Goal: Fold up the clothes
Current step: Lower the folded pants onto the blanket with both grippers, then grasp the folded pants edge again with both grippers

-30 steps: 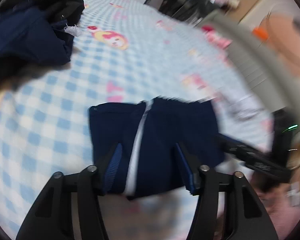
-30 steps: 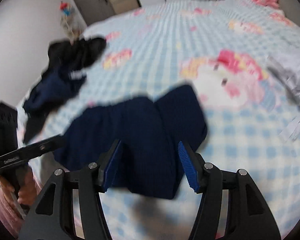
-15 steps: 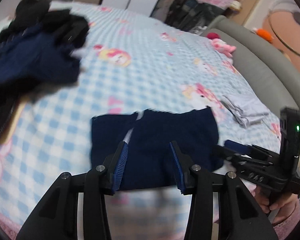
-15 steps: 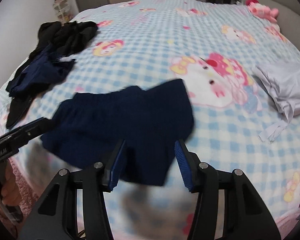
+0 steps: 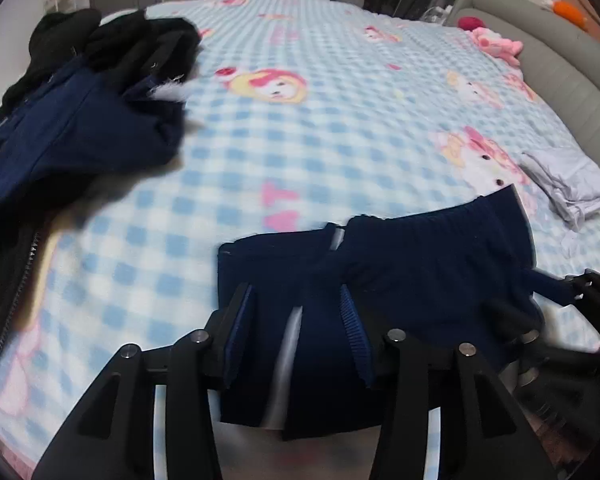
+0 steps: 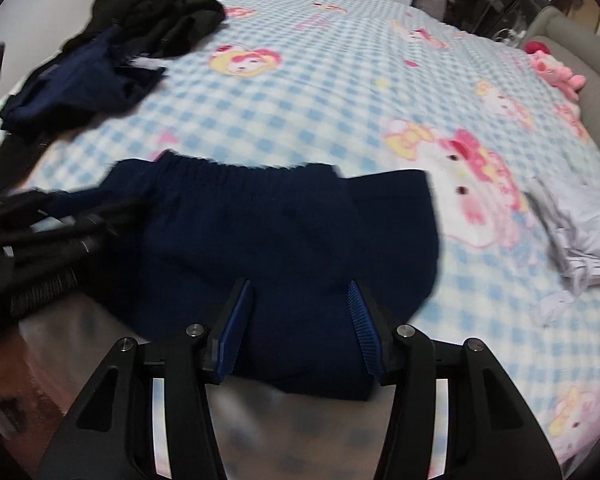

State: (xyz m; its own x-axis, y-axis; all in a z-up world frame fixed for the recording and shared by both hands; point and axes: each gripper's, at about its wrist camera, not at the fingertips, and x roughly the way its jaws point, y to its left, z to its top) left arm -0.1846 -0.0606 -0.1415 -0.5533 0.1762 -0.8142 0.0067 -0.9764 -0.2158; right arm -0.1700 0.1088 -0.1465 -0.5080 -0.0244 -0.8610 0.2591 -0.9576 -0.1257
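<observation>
Navy shorts (image 5: 420, 264) with a white side stripe (image 5: 288, 344) lie folded on the checked bed sheet (image 5: 300, 128), and their near part hangs over the bed's front edge. My left gripper (image 5: 298, 320) is open just above the shorts' left half, with the stripe showing between its blue pads. The right wrist view shows the same shorts (image 6: 292, 232) with the elastic waistband on the far side. My right gripper (image 6: 300, 316) is open over their near edge. Each gripper shows in the other's view: the right gripper (image 5: 572, 320) and the left gripper (image 6: 40, 232).
A heap of black and navy clothes (image 5: 80, 112) lies at the bed's far left. A folded pale grey garment (image 6: 580, 240) sits at the right. A pink plush toy (image 5: 496, 42) rests by the grey padded bed frame (image 5: 560, 68).
Both grippers' fingers have narrowed a little while staying open. The shorts have settled flatter on the bed, and both views have swung to take in more of the bed.
</observation>
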